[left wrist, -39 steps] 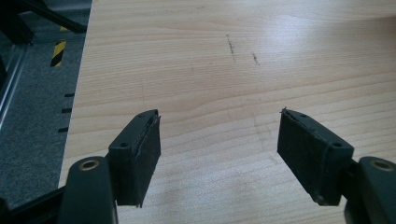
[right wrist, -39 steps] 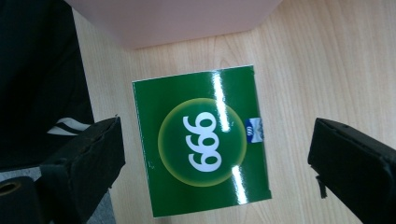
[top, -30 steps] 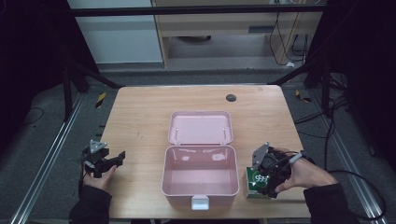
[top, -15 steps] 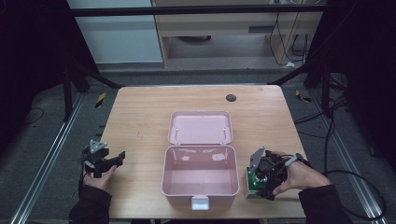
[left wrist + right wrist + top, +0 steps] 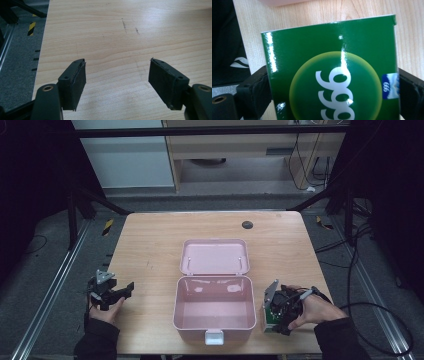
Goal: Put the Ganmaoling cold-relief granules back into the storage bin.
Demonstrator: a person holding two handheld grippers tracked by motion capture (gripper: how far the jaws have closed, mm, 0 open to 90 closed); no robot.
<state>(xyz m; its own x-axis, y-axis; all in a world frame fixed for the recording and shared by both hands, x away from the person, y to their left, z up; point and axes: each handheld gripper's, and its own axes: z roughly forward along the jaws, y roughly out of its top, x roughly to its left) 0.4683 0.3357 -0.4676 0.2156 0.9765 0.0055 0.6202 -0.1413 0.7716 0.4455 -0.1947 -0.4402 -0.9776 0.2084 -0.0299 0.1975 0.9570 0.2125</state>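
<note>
The green box [image 5: 332,72] sits on the counter [image 5: 150,245], just right of the open pink case [image 5: 214,317]. The right tongs [image 5: 274,312] squeeze its sides. Next, it probably needs lifting into the case. The left tongs [image 5: 117,82] wait spread wide, holding nothing.

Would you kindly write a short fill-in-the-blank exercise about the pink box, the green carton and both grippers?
1. The lid of the pink plastic box is ____.
2. The right gripper is shut on a ____ cardboard carton.
3. The left gripper has its jaws ____ over the wooden table.

Missing words: open; green; open
</note>
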